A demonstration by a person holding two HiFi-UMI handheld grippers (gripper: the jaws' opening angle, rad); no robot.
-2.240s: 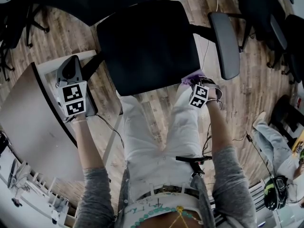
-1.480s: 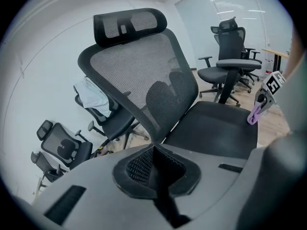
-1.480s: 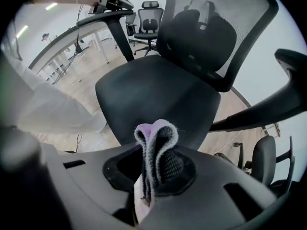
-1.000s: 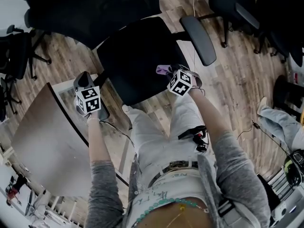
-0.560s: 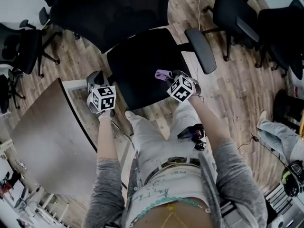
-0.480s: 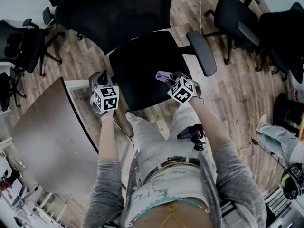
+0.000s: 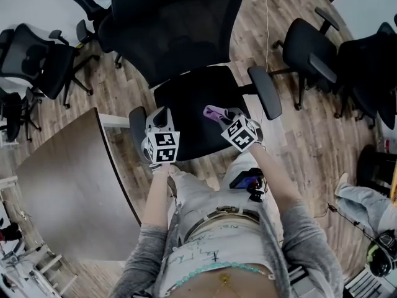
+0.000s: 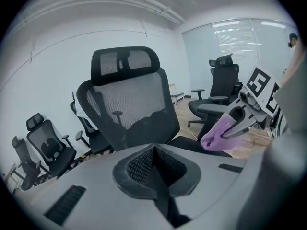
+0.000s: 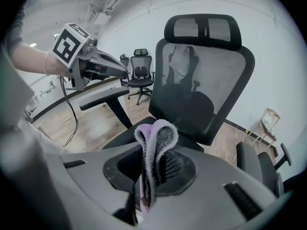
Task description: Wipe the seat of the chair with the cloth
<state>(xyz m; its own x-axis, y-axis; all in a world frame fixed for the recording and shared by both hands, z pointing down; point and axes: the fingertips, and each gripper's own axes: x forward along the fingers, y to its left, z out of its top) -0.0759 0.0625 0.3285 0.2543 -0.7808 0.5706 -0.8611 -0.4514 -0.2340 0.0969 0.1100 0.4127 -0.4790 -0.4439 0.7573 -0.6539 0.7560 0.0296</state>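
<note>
The black office chair's seat lies in front of me under its mesh backrest. My right gripper hangs over the seat's front right part, shut on a folded purple cloth. In the right gripper view the cloth stands pinched upright between the jaws, above the seat. My left gripper is at the seat's front left edge, beside the left armrest. Its jaws are shut with nothing in them. The left gripper view also shows the cloth to the right.
A brown table stands close on my left. The chair's right armrest juts out beside the right gripper. Other office chairs stand at the left and the right on the wood floor.
My left gripper has moved right, from beside the table to the seat's front left edge. The right gripper has stayed over the seat with the cloth. More of the backrest shows.
</note>
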